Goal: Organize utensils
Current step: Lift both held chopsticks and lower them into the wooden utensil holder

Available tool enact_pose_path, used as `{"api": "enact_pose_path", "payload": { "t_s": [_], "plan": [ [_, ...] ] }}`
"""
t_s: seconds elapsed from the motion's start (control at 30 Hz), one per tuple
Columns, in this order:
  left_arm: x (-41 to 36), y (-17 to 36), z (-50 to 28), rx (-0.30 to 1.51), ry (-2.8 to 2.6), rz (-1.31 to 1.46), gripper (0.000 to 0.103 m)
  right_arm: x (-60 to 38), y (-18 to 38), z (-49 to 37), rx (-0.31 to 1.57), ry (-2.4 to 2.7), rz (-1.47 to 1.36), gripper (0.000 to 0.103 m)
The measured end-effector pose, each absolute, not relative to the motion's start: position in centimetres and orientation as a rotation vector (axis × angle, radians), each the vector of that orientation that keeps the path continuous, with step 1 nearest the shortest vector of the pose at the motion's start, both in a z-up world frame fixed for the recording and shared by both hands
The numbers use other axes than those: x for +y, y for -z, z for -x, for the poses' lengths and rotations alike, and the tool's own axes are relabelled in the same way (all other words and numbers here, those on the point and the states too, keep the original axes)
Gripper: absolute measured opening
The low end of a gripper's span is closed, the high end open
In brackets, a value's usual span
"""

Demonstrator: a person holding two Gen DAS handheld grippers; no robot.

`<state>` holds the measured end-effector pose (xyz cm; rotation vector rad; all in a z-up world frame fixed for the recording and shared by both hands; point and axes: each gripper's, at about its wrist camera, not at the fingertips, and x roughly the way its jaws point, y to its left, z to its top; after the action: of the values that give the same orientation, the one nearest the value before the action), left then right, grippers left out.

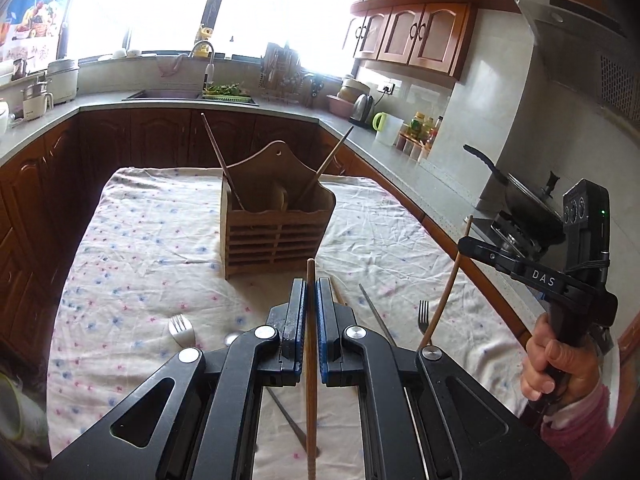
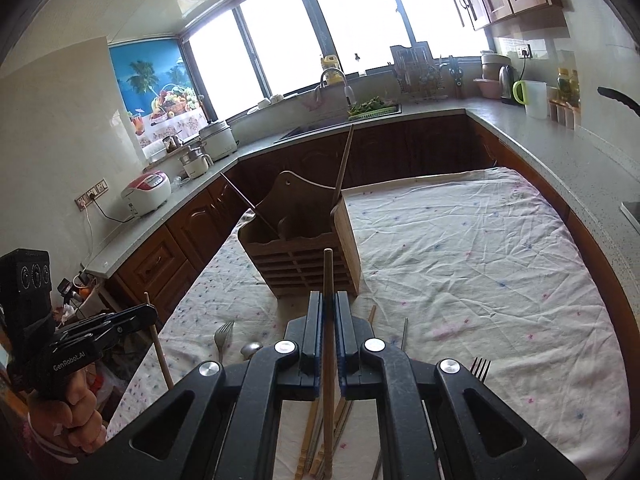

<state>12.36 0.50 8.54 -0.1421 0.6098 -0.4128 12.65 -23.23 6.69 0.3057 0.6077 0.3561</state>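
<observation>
A wooden utensil holder point(image 1: 276, 226) stands on the floral cloth, with two chopsticks leaning in it; it also shows in the right wrist view point(image 2: 304, 252). My left gripper point(image 1: 311, 292) is shut on a wooden chopstick point(image 1: 311, 360), held above the cloth in front of the holder. My right gripper point(image 2: 329, 304) is shut on another wooden chopstick point(image 2: 328, 360), also short of the holder. The right gripper shows at the right of the left wrist view point(image 1: 466, 242), the left gripper at the left of the right wrist view point(image 2: 150, 314).
On the cloth lie forks point(image 1: 180, 326) point(image 1: 423, 316) point(image 2: 480, 368), a spoon point(image 2: 250, 348), metal chopsticks point(image 1: 376, 314) and several wooden chopsticks point(image 2: 310, 440). Kitchen counters with a sink point(image 2: 320, 128), a kettle, a rice cooker and a pan point(image 1: 528, 200) surround the table.
</observation>
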Motion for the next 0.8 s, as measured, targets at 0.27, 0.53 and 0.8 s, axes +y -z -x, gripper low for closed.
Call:
{"api": "enact_pose_path", "payload": {
  "t_s": [0.27,0.53,0.8],
  "plan": [
    [2.3,-9.7,-12.1,0.546,0.391,0.193,0.004,-23.4,-7.9,-12.5,0.567,-0.351,-0.308,0.006],
    [3.3,-10.8,-12.7,0.502,0.367,0.223,0.004,-23.3,-8.8,-12.7,0.537,-0.358,-0.305,0.006],
    [4.0,-12.4,-13.7,0.438,0.338,0.244,0.004,-23.4,-9.6,-13.5,0.508,-0.365,-0.311,0.006]
  ]
}}
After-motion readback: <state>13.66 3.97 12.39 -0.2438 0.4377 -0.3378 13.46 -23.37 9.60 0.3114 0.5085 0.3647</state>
